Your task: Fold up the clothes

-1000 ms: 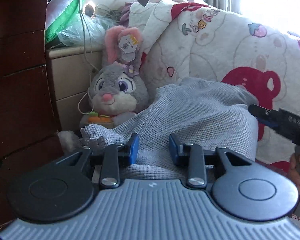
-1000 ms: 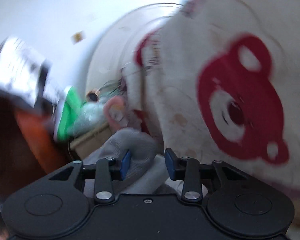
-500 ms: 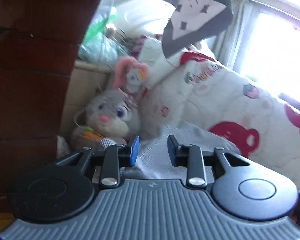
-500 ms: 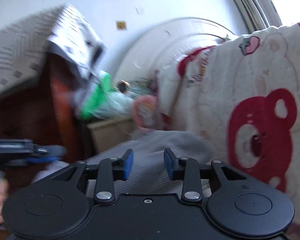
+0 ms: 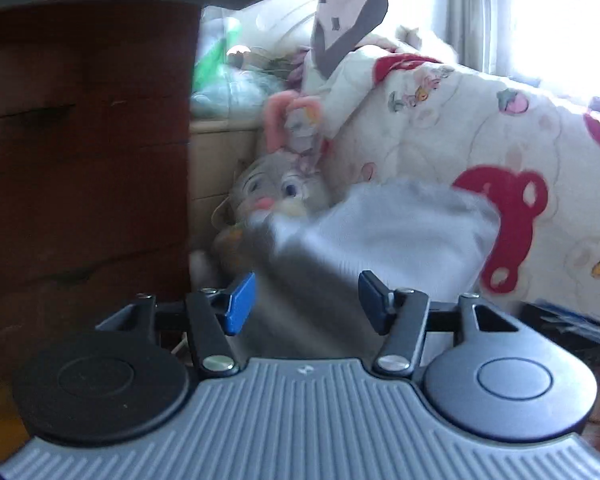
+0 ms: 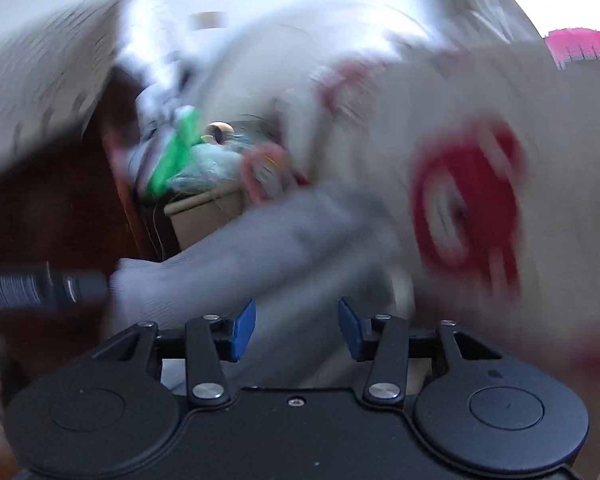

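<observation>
Both hand-held grippers, left and right, jaws opening, gray knit between pads unclamped; soft, light, floppy; pinch at hem corners

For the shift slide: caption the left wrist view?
Left gripper opening over a grey knit garment, plush rabbit behind it.
</observation>
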